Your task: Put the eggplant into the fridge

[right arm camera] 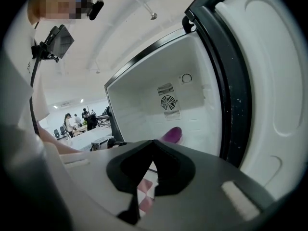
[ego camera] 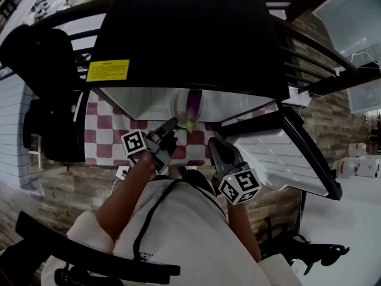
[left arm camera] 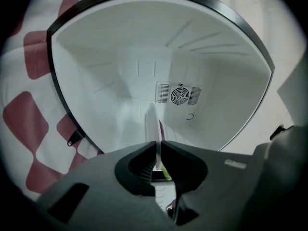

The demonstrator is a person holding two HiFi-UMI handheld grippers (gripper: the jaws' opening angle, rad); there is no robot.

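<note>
The purple eggplant (ego camera: 191, 107), partly pale as if wrapped, hangs in the mouth of the small black fridge (ego camera: 184, 34), whose white inside (left arm camera: 115, 81) lies open. My left gripper (ego camera: 174, 126) is shut on its green stem end (left arm camera: 163, 170), and the body runs forward from the jaws into the cavity (left arm camera: 151, 124). The right gripper (ego camera: 215, 146) is lower and to the right, beside the open door (ego camera: 280, 154), shut with nothing in it. From the right gripper view the eggplant's purple tip (right arm camera: 172, 134) shows inside the fridge.
A round fan vent (left arm camera: 178, 94) sits in the fridge's back wall. A red and white checked surface (ego camera: 101, 127) lies below and left of the fridge. A black chair (ego camera: 44, 106) stands at the left. Several people (right arm camera: 72, 121) are far off.
</note>
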